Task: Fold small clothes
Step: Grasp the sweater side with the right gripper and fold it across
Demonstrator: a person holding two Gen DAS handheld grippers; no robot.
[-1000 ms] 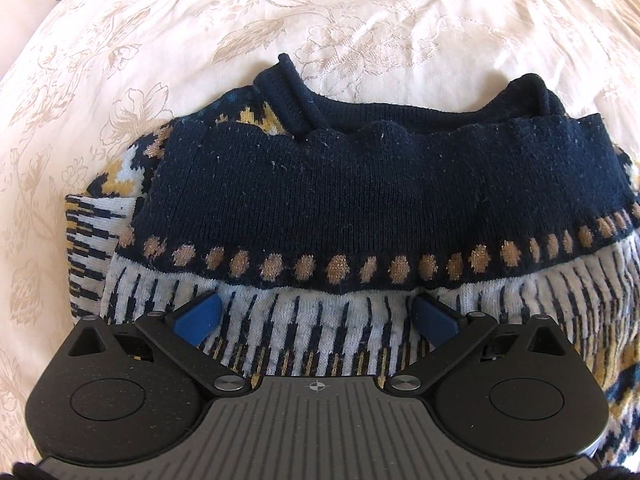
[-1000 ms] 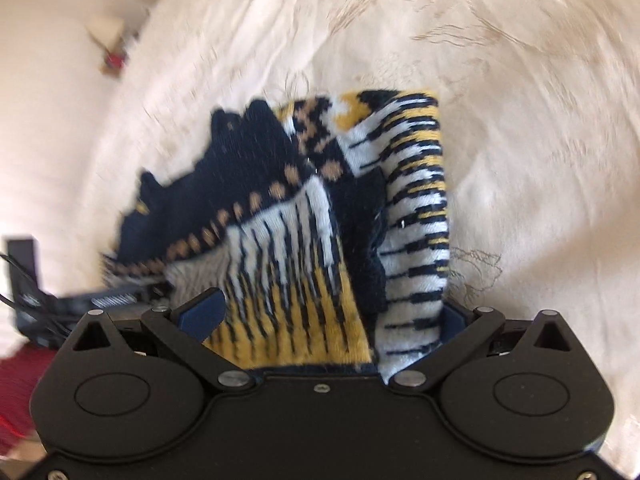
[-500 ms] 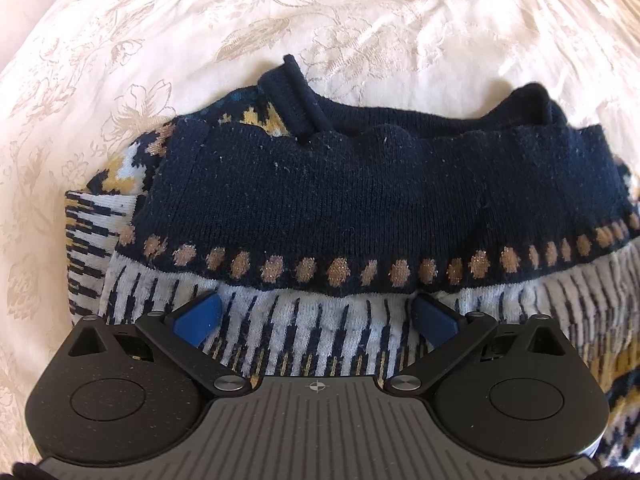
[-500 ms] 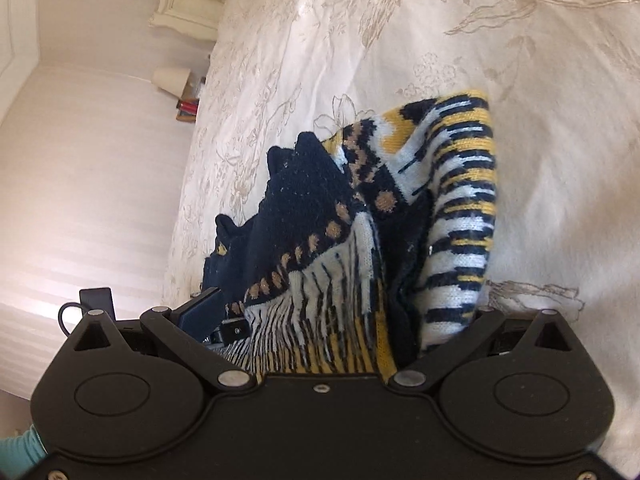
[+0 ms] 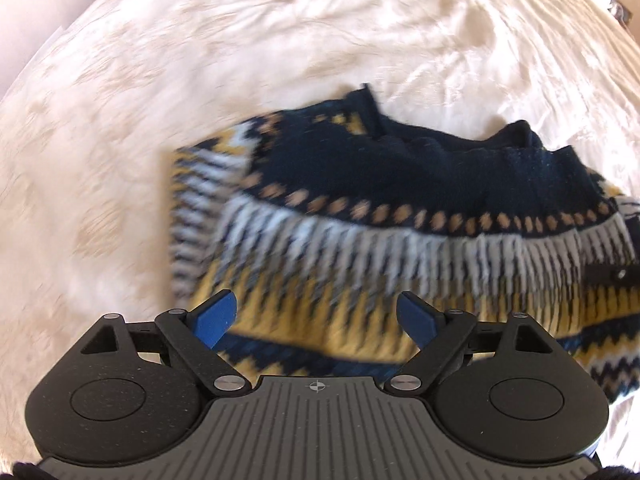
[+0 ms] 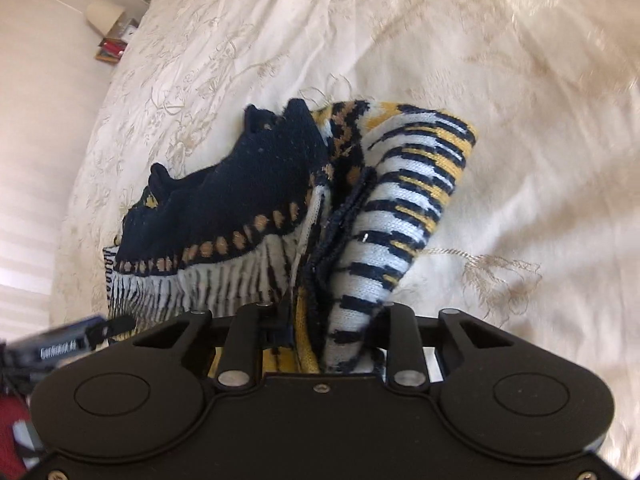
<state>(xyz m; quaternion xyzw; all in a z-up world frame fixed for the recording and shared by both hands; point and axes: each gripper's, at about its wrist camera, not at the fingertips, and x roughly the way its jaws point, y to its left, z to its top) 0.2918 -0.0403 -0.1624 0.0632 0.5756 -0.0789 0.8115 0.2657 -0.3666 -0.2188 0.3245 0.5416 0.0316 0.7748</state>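
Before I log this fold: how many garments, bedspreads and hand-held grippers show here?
Sweater: 1
Bedspread: 1
Hand-held grippers: 2, the left hand-held gripper closing with nothing clamped, the right hand-held gripper closing on the sweater
Total: 4

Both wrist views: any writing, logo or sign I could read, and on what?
Crosshair mark, no letters: grey ribbed plate, left wrist view.
White lettering on a dark device, right wrist view's left edge: too blurred to read.
Books by the bed: too small.
Sweater: no text.
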